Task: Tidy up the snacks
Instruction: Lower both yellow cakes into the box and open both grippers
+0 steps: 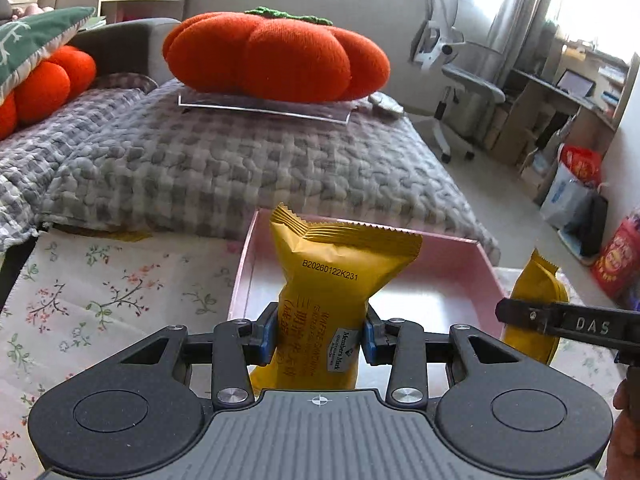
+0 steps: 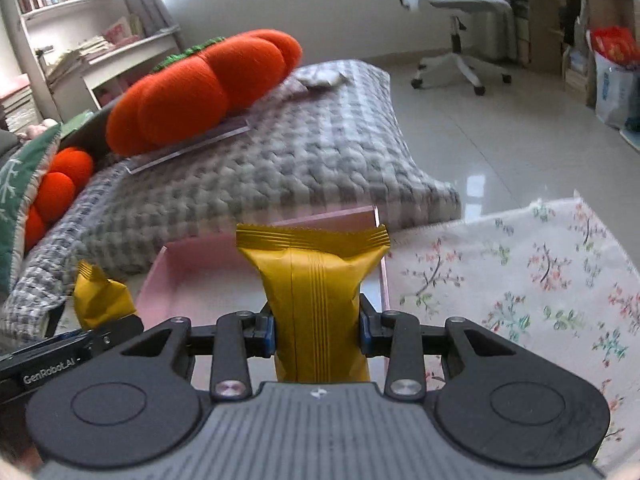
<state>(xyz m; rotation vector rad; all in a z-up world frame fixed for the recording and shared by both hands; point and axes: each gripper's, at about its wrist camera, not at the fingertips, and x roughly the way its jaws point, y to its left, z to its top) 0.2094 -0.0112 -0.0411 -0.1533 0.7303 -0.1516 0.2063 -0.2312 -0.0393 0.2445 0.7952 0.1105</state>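
My left gripper (image 1: 320,336) is shut on a yellow snack packet (image 1: 336,272) with printed text, held upright in front of a shallow pink tray (image 1: 456,252). My right gripper (image 2: 316,332) is shut on a second yellow snack packet (image 2: 312,280), held upright before the same pink tray (image 2: 168,276). Each wrist view shows the other gripper's packet at its edge: the right one (image 1: 536,292) in the left wrist view, the left one (image 2: 100,296) in the right wrist view. The tray floor looks bare where it shows.
The tray sits on a floral tablecloth (image 1: 100,292) that also shows in the right wrist view (image 2: 520,272). Behind it is a grey checked blanket (image 1: 200,160) with an orange pumpkin cushion (image 1: 276,56). An office chair (image 1: 460,80), desk and bags (image 1: 576,184) stand at the right.
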